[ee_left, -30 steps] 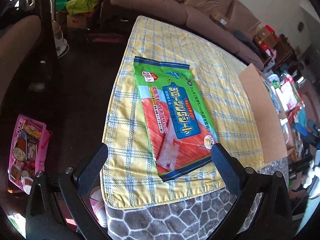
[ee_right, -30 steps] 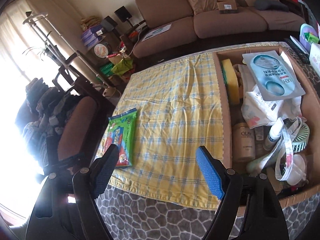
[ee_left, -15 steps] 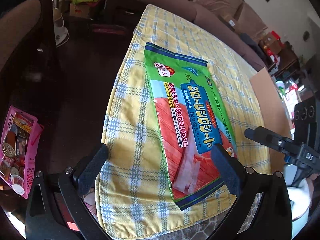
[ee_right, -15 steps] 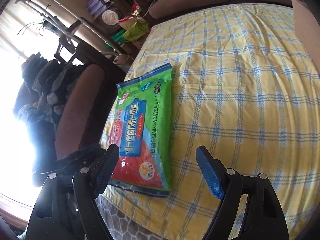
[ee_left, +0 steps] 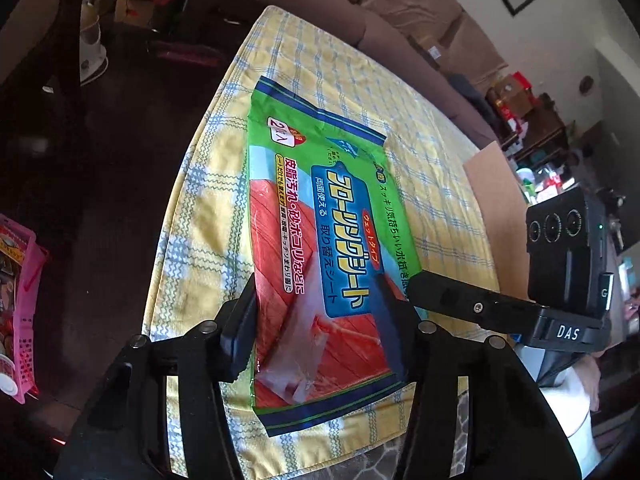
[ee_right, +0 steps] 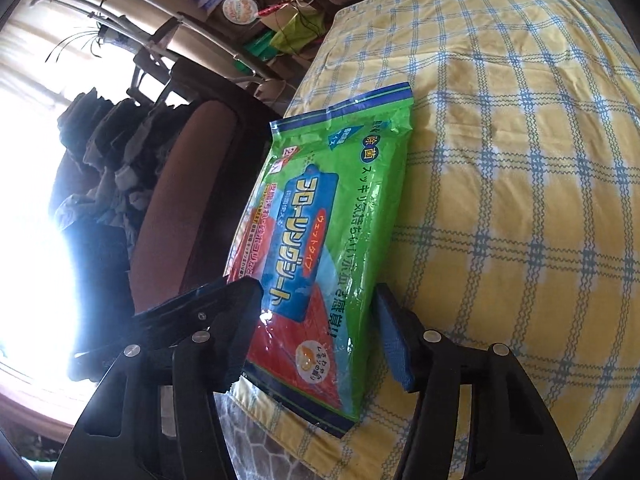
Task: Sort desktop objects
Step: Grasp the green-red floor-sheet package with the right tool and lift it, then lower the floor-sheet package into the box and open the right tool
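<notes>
A flat green pack of floor wipes [ee_left: 320, 248] lies on the yellow checked cloth [ee_left: 340, 80] that covers the table, close to the cloth's near edge and toward its left side, its long axis running away toward twelve o'clock. In the left wrist view the left gripper [ee_left: 316, 320] sits over the near end of the pack with one finger [ee_left: 240, 328] at the pack's nine o'clock edge and the other on its printed face toward three o'clock; its jaws have just been closing, with the pack between them, and the pads appear to press on the pack's edges, so I take it as gripping the pack. From three o'clock in that same view the right tool's black finger reaches in and touches the pack's right edge. In the right wrist view the right gripper [ee_right: 316, 332] straddles the near end of the same pack [ee_right: 320, 240]: its dark left finger [ee_right: 236, 332] sits at the pack's left side, next to the other tool's black finger, and its blue-padded finger stands just beside the pack's right edge on the cloth. Its jaws have also just been closing around the pack, yet I cannot tell whether the pads bear on it. At two o'clock in the left view a cardboard box [ee_left: 496, 208] stands on the table, well apart from the pack, and a brown sofa [ee_left: 360, 12] runs behind at twelve o'clock.
</notes>
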Demonstrator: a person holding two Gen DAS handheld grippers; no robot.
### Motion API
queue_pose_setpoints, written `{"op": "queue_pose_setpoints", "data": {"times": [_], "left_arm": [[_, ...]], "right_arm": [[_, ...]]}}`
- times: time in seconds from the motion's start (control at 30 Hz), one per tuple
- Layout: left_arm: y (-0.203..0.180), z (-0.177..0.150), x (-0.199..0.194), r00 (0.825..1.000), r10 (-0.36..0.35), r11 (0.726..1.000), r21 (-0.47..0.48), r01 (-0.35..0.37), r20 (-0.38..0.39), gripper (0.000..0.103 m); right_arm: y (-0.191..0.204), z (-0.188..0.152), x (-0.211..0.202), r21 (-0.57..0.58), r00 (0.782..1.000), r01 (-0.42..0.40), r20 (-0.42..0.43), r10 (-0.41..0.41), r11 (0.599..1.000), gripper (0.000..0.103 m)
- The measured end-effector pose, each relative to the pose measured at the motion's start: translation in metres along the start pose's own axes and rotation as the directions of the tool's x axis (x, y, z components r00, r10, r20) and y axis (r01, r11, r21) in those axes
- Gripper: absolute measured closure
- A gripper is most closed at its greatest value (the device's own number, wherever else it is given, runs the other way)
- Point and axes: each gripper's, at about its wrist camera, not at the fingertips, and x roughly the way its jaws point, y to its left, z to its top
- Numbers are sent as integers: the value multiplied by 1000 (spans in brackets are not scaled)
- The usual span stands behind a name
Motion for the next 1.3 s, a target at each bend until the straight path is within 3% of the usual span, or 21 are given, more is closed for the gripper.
{"op": "queue_pose_setpoints", "data": {"times": [0.17,0.37,0.57,0.7,0.77,0.87,1.07,1.13,1.3], "left_arm": [[-20,-8,-20,999,-26,998,52,24,41,62],[-71,-7,-46,991,-82,989,128,69,103,62],[-168,2,-77,974,-166,958,260,123,151,62],[-251,5,-81,959,-237,919,357,169,157,62],[-288,4,-69,956,-260,902,387,191,134,62],[-336,-6,-25,967,-247,888,415,198,68,62],[-408,-52,80,986,-139,853,495,165,-90,61],[-426,-71,98,986,-117,829,535,161,-116,56],[-437,-84,136,984,-58,835,532,139,-167,55]], "right_arm": [[16,-6,-14,-44,999,35,24,-34,998,42],[31,-16,-65,-74,995,42,94,-35,996,42],[36,-23,-143,-90,978,67,203,-48,994,42],[25,-28,-220,-69,946,68,321,-43,995,42],[13,-32,-261,-63,926,93,371,-63,994,41],[-23,-41,-304,-18,910,126,400,-108,992,40],[-136,-77,-328,147,899,188,373,-231,971,40],[-167,-93,-339,193,891,165,390,-230,967,40],[-200,-107,-363,212,880,144,420,-223,967,40]]}}
